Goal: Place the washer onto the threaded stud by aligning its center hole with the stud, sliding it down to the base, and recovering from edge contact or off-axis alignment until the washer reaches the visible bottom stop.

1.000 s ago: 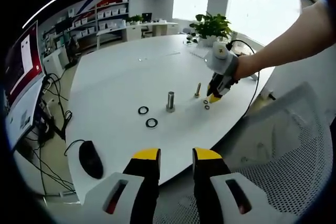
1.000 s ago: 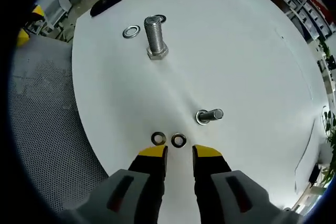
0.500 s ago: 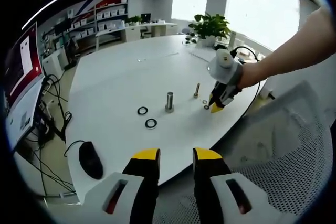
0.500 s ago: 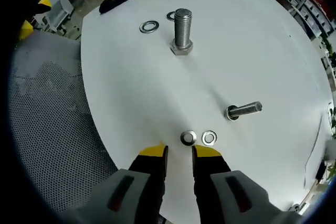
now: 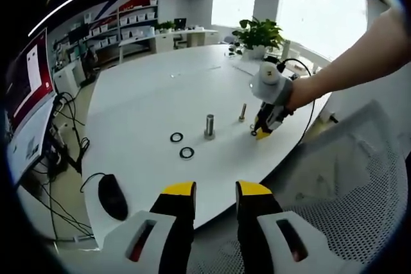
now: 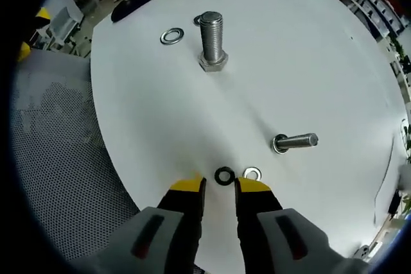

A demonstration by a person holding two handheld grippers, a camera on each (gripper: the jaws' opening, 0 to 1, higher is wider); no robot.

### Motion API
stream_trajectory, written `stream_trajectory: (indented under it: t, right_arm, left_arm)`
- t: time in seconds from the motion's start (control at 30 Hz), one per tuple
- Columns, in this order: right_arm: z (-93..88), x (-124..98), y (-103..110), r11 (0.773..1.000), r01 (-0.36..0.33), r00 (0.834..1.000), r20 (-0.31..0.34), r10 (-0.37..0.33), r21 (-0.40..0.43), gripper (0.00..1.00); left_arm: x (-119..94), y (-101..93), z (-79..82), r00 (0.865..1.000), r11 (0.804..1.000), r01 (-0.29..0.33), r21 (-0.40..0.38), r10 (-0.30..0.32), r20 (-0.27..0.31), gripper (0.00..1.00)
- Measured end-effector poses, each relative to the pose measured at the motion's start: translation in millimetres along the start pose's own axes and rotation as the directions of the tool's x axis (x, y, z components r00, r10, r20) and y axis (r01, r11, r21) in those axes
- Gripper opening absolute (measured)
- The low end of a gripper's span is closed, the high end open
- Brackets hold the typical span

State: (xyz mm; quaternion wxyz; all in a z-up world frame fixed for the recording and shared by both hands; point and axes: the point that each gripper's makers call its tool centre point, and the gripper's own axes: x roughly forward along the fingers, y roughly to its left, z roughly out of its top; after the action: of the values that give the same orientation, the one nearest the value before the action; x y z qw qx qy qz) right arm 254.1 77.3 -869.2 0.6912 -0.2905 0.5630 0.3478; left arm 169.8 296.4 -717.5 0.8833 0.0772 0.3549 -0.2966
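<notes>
Washer [image 6: 224, 176] lies flat on the white surface [image 6: 308, 62], just ahead of the right tool [image 6: 219, 187], whose jaws stand apart, empty. Beyond, the small stud [image 6: 295, 141], then the large stud [image 6: 211, 40]. Left tool [image 5: 215, 192] hangs open off the edge.

Right tool [image 6: 219, 186] tilts down, jaws parted; left tool [image 5: 216, 189] seemingly held back, jaws apart.
</notes>
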Motion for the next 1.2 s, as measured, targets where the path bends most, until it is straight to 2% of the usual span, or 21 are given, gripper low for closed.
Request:
stream_trajectory:
  t: [0.3, 0.57, 1.07, 1.2]
  right_arm:
    - [0.1, 1.2, -1.7, 1.0, -0.003, 0.999, -0.035, 0.003, -0.001, 0.21]
    - [2.5, 0.0, 1.8, 0.997, 0.031, 0.999, -0.023, -0.029, 0.07, 0.2]
    - [4.5, 1.0, 1.1, 0.997, 0.04, 0.998, -0.04, -0.037, 0.065, 0.16]
    - [4.3, 1.5, 1.0, 0.998, 0.035, 0.998, -0.046, -0.033, 0.042, 0.16]
  left_arm:
    - [0.9, -2.0, -0.5, 1.0, 1.0, 0.011, 0.003, -0.011, -0.005, 0.22]
    - [1.2, -2.5, -1.3, 1.0, 1.0, 0.015, 0.007, -0.015, -0.008, 0.22]
    - [1.3, -4.0, -2.0, 1.0, 1.0, 0.018, 0.01, -0.017, -0.012, 0.22]
    - [0.9, -3.4, -1.4, 1.0, 1.0, 0.017, 0.007, -0.017, -0.008, 0.22]
